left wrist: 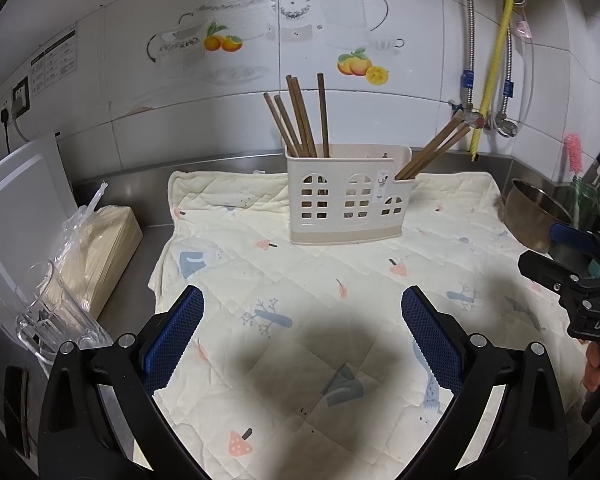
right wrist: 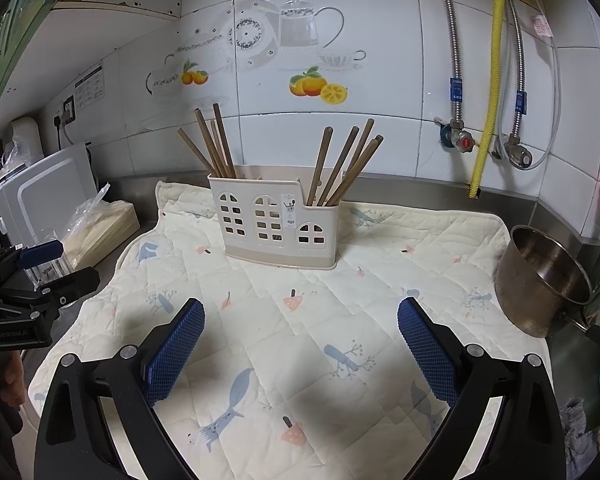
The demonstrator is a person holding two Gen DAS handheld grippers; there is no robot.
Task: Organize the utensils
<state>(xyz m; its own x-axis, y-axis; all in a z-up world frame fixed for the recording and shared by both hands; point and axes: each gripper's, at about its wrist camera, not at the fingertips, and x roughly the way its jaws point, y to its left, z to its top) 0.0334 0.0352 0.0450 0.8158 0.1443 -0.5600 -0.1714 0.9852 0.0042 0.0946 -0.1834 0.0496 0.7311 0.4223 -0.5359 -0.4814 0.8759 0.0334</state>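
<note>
Now | my left claw (left wrist: 302, 340) gapes empty | my right claw (right wrist: 300, 344) likewise | chopsticks (right wrist: 340, 168) upright in holder (right wrist: 278, 226) at 12 o'clock

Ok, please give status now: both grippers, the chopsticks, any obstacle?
Left gripper open, empty. Right gripper open, empty. Chopsticks all standing in holder, two groups. Nothing blocking on quilted cloth.

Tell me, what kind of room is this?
Most likely a home kitchen. A holder full of wooden chopsticks stands on a quilted mat on a steel counter, a metal pot sits to the right, and water pipes run down the tiled wall.
</note>
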